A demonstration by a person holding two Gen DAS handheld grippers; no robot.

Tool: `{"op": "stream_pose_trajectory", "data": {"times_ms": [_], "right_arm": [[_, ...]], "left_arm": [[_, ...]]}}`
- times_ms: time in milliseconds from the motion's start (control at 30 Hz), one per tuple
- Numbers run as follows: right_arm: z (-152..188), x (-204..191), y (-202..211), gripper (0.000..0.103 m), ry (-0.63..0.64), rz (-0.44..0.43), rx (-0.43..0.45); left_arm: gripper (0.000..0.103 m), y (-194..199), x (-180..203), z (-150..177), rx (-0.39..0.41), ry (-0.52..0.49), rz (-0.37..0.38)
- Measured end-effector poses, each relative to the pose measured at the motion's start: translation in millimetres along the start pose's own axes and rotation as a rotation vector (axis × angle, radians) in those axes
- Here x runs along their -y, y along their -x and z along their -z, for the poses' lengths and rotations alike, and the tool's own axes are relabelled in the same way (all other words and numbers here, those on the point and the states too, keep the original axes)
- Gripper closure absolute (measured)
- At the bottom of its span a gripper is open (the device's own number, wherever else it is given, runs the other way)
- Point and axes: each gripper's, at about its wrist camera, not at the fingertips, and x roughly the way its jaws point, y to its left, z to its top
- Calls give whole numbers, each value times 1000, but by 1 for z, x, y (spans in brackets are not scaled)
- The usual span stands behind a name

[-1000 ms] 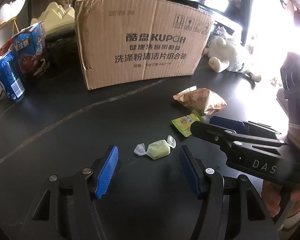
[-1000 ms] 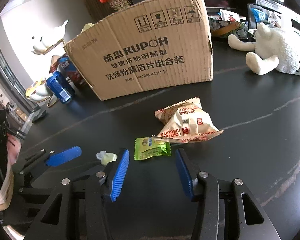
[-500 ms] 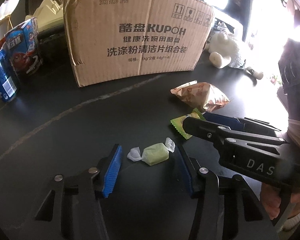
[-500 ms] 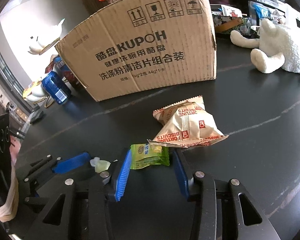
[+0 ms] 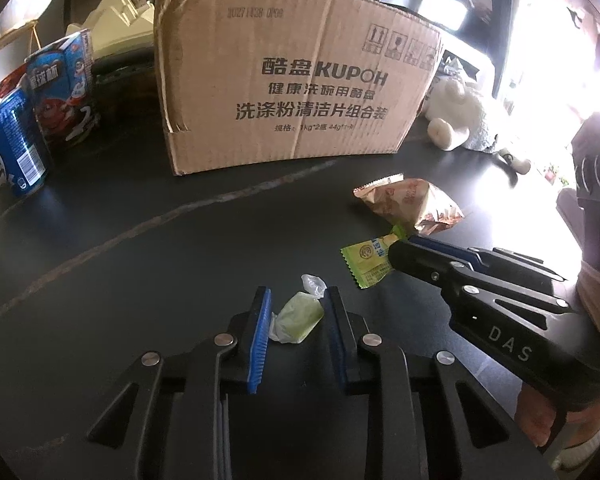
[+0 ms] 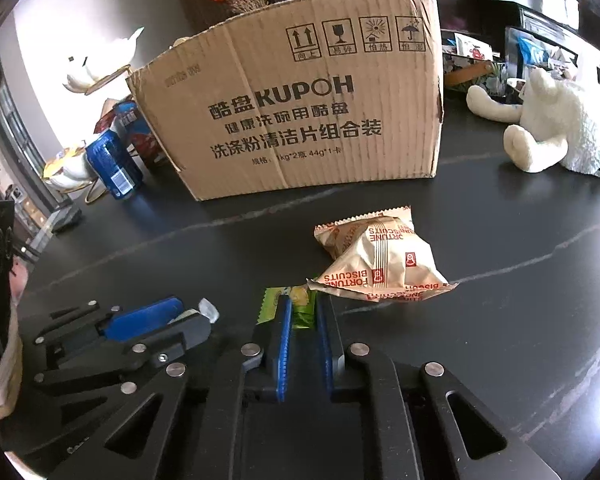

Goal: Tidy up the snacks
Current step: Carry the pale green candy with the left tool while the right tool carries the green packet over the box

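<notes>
Between the left gripper's (image 5: pixel 298 316) nearly closed pads, pale-green clear-wrapped candy (image 5: pixel 300 316); right gripper (image 6: pixel 303 312) pinches green packet (image 6: pixel 300 306).

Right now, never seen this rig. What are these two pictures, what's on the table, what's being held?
No robot here: a person holds a two-finger gripper in each hand, each carrying a fisheye camera looking along its blue-padded fingers. One picture is from the left gripper, the other from the right gripper; each also shows the other from the side. On the dark table stand a cardboard box, a blue can, a plush toy and a biscuit packet. The left gripper is closed around a pale green wrapped candy; the right is closed on a green sachet. Both snacks seem still at table level.
</notes>
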Motion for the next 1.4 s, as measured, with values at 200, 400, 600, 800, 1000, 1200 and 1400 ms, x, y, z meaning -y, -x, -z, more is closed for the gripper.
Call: {"op": "stream_pose_trajectory", "data": {"times_ms": [200, 400, 600, 800, 1000, 1200, 1400], "right_arm": [[0, -3, 12, 93, 5, 2, 27], [-3, -11, 26, 93, 12, -2, 53], [-6, -19, 44, 93, 19, -11, 85], [-13, -25, 67, 93, 27, -16, 137], [-26, -29, 95, 93, 30, -17, 208], [-40, -31, 115, 93, 34, -15, 270], [-58, -32, 131, 93, 21, -16, 329]], "left_arm": [[76, 13, 1, -2, 34, 10, -3], [76, 32, 1, -6, 74, 28, -7], [76, 55, 4, -12, 124, 26, -17], [76, 83, 11, -21, 188, 8, -29], [76, 108, 17, -33, 250, -13, -46], [76, 131, 22, -48, 311, -34, -64], [76, 146, 26, -69, 357, -45, -71]]}}
